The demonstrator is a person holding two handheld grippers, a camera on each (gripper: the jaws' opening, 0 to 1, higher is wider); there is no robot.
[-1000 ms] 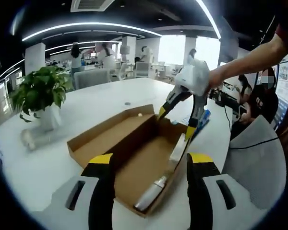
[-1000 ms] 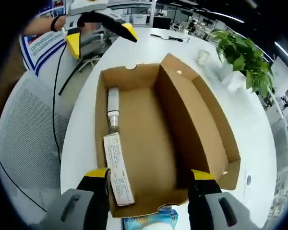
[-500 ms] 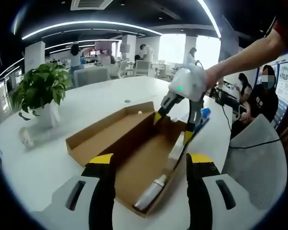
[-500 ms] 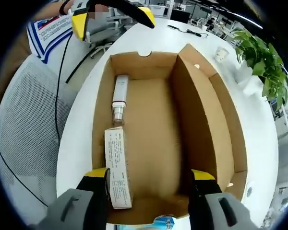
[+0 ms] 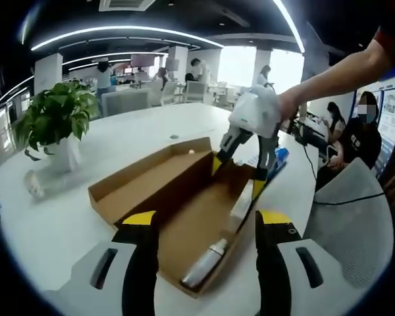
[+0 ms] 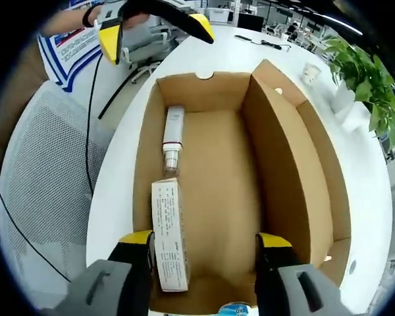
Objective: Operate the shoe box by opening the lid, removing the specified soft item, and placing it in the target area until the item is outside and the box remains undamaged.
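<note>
Left gripper view: your left claw (image 5: 204, 232) is hanging open near the open shoe box (image 5: 151, 187) on the bench (image 5: 66, 217); right gripper view: your right claw (image 6: 204, 245) is gaping over the tube (image 6: 172, 139) and carton (image 6: 169, 230) along the box wall, probably light, squashy — pinch the tube mid-body.

Right gripper view: open box (image 6: 210, 197) centre frame on table (image 6: 375, 164). Inside, along left wall: tube (image 6: 172, 138) above, carton (image 6: 170, 243) below, touching end-to-end. Plant (image 6: 372, 72) upper right.
</note>
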